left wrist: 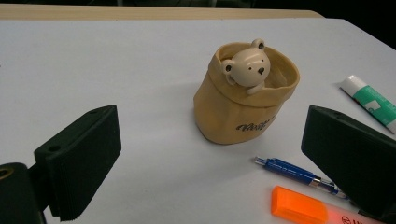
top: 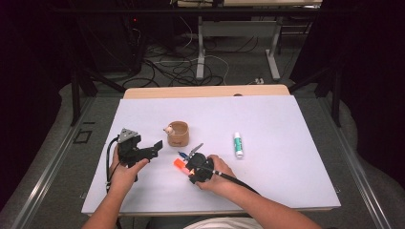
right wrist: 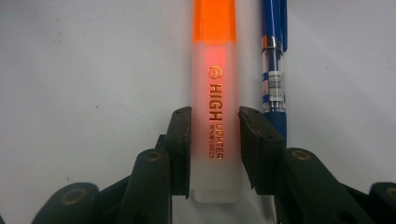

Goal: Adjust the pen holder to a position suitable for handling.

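- Right hand-held gripper [right wrist: 214,140] is clamped on the highlighter [right wrist: 215,93], which lies near the desk's [top: 286,181] front edge, about mid-width
- A pen [right wrist: 274,84] lies just beside the highlighter
- Left hand-held gripper [left wrist: 210,163] stands wide, holding nothing, aimed at the cup [left wrist: 243,112]

A white-topped table [top: 286,181] carries a tan fabric bear pouch [top: 178,134], orange highlighter [top: 180,164], blue pen [left wrist: 299,174] and green-and-white glue stick [top: 238,144].

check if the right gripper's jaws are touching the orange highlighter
Touching: the right gripper view shows the right gripper with both pads flush against the highlighter barrel.
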